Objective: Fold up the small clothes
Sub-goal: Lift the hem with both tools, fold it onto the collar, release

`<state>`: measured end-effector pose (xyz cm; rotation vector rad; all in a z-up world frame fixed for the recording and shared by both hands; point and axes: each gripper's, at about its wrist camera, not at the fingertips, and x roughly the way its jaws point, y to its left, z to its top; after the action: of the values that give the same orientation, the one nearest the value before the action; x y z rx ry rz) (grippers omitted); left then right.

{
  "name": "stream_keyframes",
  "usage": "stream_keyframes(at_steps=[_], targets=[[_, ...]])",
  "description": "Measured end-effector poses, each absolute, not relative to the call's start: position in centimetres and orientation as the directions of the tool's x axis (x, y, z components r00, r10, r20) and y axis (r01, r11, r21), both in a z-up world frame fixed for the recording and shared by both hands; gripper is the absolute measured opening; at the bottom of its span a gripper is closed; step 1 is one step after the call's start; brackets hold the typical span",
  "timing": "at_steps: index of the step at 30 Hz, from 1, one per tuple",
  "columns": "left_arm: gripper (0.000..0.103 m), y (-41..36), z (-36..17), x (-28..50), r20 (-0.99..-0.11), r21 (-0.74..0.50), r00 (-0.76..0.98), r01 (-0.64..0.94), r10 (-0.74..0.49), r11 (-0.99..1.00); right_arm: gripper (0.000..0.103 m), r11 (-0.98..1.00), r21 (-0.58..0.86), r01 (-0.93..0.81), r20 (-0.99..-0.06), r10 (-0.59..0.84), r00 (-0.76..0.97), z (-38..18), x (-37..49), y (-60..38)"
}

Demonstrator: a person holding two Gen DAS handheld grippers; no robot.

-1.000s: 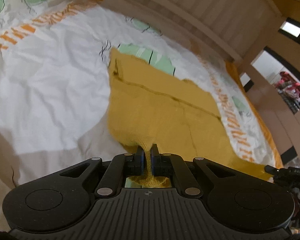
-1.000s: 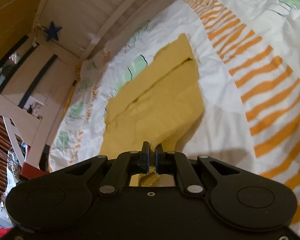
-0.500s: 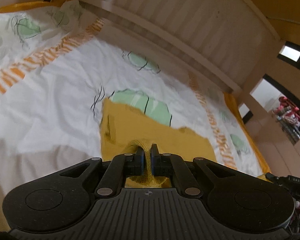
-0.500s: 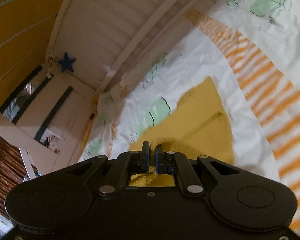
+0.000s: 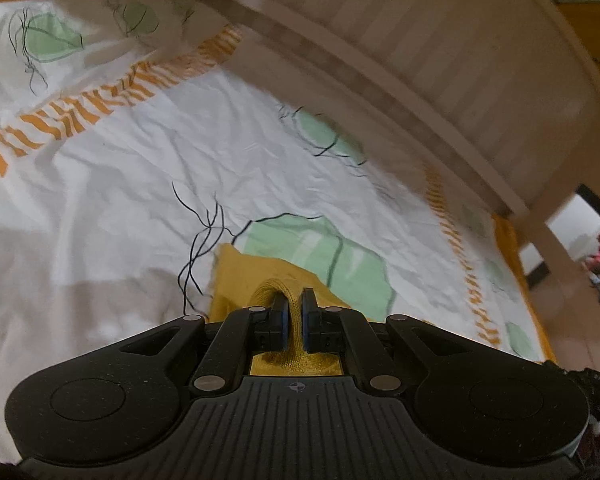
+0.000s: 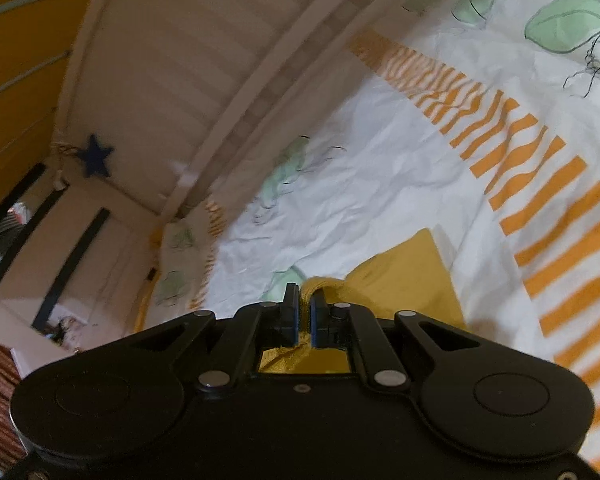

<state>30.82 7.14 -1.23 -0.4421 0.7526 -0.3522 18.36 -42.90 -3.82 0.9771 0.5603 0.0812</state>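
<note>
A mustard-yellow knit garment [image 5: 260, 276] lies on the bed sheet [image 5: 120, 184], white with green leaves and orange stripes. My left gripper [image 5: 292, 300] is shut on a bunched edge of it, and the cloth runs back between the pads. In the right wrist view the same yellow garment [image 6: 408, 276] shows as a flat corner to the right of the fingers. My right gripper [image 6: 304, 300] is shut on another rolled edge of it. Most of the garment is hidden under both gripper bodies.
A pale slatted bed rail [image 5: 420, 60] borders the far side of the sheet; the rail [image 6: 204, 92] carries a dark blue star [image 6: 95, 156] at its corner. Beyond the bed's end a doorway [image 5: 580, 232] opens onto the floor.
Both grippers have carried their held edges forward across the garment toward the rail. Far less yellow cloth shows ahead of the fingers now, and the rail looks closer.
</note>
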Motion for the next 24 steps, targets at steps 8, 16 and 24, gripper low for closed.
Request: stream_keyframes(at_steps=[8,16,24], targets=[[0.006,6.1,-5.3,36.1,-0.649,-0.484,0.64,0.069,-0.411,0.872,0.012,0.577,0.771,0.267,-0.495,0.28,0.823,-8.4,23.8,-43.3],[0.012,6.6,-7.3,38.2,-0.677,-0.511,0.613,0.009,-0.408,0.86,0.042,0.624,0.713,0.32,-0.537,0.192,0.822,-9.4,25.3,-43.3],[0.032,5.5,-2.9,35.2,-0.65,-0.381,0.676,0.106,-0.348,0.918,0.06,0.777,0.582,0.241,-0.553,0.16,0.818,-6.8,23.4,-41.3]])
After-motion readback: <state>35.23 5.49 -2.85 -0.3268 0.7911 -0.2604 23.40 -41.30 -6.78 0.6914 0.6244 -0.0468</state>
